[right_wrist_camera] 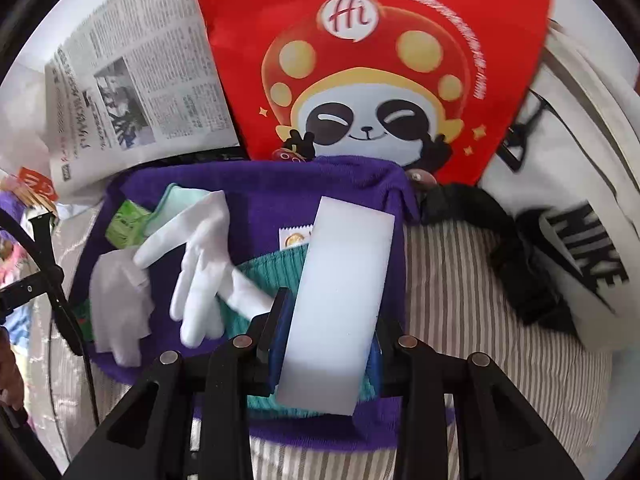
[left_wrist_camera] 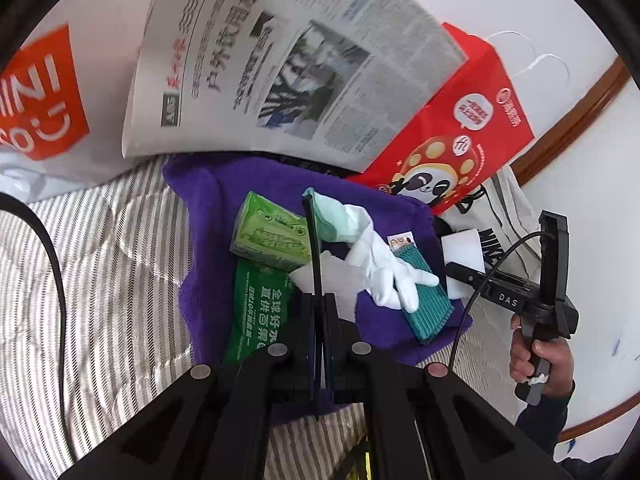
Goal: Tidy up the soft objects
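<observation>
Surroundings: a striped bedspread (left_wrist_camera: 100,264) carries a purple towel (left_wrist_camera: 208,208). Leaning behind the towel are a newspaper (left_wrist_camera: 280,60), a red paper bag with a panda print (right_wrist_camera: 376,80) and a white bag with an orange logo panel (left_wrist_camera: 40,96). A pale Nike bag (right_wrist_camera: 580,248) with a black strap (right_wrist_camera: 500,236) lies beside the towel on its right. A black cable (left_wrist_camera: 56,280) crosses the bedspread on the left.

On the towel: a green tissue pack (left_wrist_camera: 272,236), a green printed pouch (left_wrist_camera: 256,316), a crumpled white tissue (right_wrist_camera: 118,304), a white glove (right_wrist_camera: 200,264) and a ribbed teal cloth (left_wrist_camera: 424,300). The glove lies partly over the teal cloth.

Left gripper (left_wrist_camera: 316,248): jaws pressed together to a thin line; a mint-green cloth (left_wrist_camera: 328,216) sits at the tip, touching the glove. Whether it is pinched cannot be told.

Right gripper (right_wrist_camera: 328,320): jaws spread narrowly around a white sponge block (right_wrist_camera: 340,296), clamping its near end. The block is smooth, matte, rectangular, and hangs over the teal cloth and towel edge.
</observation>
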### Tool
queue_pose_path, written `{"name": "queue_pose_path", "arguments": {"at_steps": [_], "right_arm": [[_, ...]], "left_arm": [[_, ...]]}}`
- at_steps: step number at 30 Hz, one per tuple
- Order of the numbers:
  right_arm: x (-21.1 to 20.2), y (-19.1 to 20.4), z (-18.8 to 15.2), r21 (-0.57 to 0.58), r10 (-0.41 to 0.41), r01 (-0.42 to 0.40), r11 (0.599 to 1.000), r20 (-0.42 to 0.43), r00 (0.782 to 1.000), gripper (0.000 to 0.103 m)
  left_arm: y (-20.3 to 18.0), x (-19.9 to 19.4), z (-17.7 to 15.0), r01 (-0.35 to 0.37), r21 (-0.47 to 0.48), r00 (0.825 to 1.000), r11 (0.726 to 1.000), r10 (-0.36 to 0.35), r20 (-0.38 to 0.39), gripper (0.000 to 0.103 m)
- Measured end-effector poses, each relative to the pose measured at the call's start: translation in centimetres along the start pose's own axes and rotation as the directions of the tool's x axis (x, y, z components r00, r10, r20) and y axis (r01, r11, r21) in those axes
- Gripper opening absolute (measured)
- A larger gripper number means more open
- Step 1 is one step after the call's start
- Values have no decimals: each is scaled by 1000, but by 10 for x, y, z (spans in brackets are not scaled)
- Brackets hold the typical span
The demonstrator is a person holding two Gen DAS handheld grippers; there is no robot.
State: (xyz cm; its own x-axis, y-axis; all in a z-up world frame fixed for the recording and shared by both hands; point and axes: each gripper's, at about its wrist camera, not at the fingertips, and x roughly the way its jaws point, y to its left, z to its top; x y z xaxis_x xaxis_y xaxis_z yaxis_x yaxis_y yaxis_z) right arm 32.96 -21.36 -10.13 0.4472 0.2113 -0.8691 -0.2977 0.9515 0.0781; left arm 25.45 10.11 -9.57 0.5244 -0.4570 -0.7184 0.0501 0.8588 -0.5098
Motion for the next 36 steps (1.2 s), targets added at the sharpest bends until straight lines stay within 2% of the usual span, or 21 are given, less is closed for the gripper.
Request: {"name": "queue_pose_path", "arguments": {"at_steps": [10,14,24,28,32,34,36], "right_arm": [[36,13,34,-59,-33,33,998,-10,999,33],[49,19,36,-87,-31,28,996,-34,999,30],[59,19,38,-87,8,-11,996,-33,999,32],[55,10,35,-73,35,-37,997,-33,999,63],[48,7,30,-73,24,-26,997,-27,999,68],[45,5,28,-66,18,-19,998,-27,999,68],[42,5,26,-55,14,-15,998,-28,1000,68]], "left_arm": [[23,39,10,-15,-31,998,999,13,-62,4],[26,50,10,-28,-41,997,999,25,-79,4],[27,62,10,-86,-28,991,996,82,-103,4],[25,62,9,-106,-17,988,994,103,-111,10],[20,59,6,-112,3,987,994,112,-119,21],[17,56,5,-111,11,987,994,111,-119,32],[12,52,3,-122,21,986,992,124,-116,37]]}}
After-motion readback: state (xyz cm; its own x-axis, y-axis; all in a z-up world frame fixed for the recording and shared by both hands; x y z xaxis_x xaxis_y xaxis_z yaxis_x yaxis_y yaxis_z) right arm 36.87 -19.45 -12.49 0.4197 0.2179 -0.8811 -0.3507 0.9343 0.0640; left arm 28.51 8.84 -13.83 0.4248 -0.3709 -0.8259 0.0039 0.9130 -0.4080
